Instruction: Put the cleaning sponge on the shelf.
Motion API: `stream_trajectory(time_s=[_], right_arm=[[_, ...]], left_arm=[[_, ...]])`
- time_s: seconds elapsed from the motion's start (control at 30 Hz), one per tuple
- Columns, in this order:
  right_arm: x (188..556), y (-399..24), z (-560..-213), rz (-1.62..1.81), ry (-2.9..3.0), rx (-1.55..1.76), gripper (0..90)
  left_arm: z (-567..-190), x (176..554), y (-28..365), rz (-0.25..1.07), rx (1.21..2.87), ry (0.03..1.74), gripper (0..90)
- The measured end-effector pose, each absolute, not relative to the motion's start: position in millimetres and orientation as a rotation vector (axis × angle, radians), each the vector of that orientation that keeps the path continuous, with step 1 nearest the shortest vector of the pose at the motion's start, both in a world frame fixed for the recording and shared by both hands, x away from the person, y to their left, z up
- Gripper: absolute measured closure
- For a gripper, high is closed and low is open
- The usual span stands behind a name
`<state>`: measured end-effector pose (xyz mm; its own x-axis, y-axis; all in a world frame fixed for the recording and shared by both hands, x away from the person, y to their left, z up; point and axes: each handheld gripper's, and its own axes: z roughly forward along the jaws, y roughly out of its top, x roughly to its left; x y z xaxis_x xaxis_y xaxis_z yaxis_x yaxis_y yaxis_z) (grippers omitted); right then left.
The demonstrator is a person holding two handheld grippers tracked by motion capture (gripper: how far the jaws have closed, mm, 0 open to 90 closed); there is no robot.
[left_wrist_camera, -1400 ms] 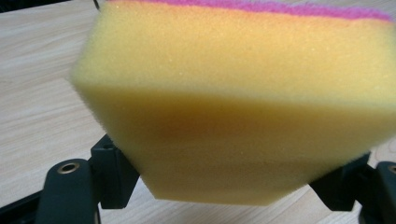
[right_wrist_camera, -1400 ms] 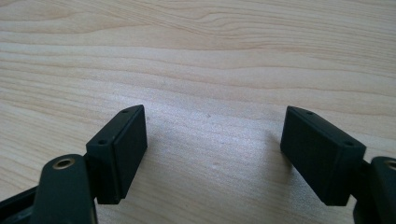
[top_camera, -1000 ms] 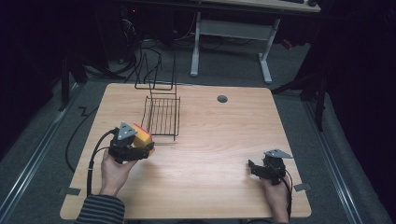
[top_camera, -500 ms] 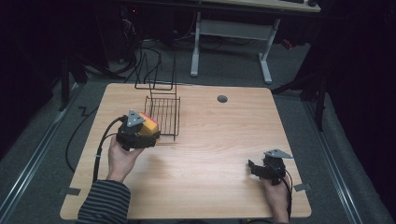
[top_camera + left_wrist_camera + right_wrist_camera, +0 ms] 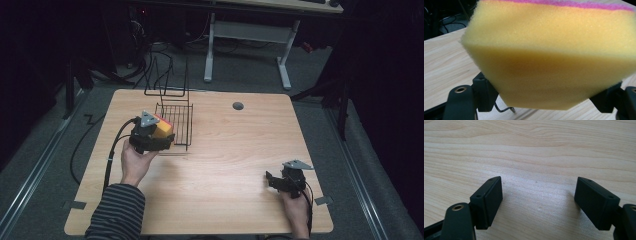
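Wooden table (image 5: 225, 150) mid-frame, left gripper (image 5: 159, 134) clamped on yellow sponge (image 5: 164, 128) beside wire rack (image 5: 176, 122), right gripper (image 5: 274, 180) lower right, jaws wide, empty.

The right gripper (image 5: 537, 202) with its two black jaws standing wide apart, nothing between them; pale wood-grain table (image 5: 536, 152) close beneath.

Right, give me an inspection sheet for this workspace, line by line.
Surface: light wooden table, round grommet near the far edge.
Job's things: yellow sponge with pink top layer; black wire rack on the table.
Clutter: nothing seen.
Grippers: left gripper shut on the sponge, beside the rack; right gripper open over bare wood.
Cables: black cable trailing from the left gripper.
Surroundings: dark room, white desk frame behind.
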<state>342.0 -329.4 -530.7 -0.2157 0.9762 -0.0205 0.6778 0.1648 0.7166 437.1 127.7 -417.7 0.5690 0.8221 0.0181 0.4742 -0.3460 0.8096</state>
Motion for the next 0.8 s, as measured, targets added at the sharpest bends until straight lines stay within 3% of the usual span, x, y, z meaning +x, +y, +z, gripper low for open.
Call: stream_trajectory(time_s=[0.8], right_arm=[[342, -329, -531, 0.809, 1.961, 1.564, 22.8]], left_arm=[[-430, 476, 129, 0.574, 1.938, 1.142, 23.4]])
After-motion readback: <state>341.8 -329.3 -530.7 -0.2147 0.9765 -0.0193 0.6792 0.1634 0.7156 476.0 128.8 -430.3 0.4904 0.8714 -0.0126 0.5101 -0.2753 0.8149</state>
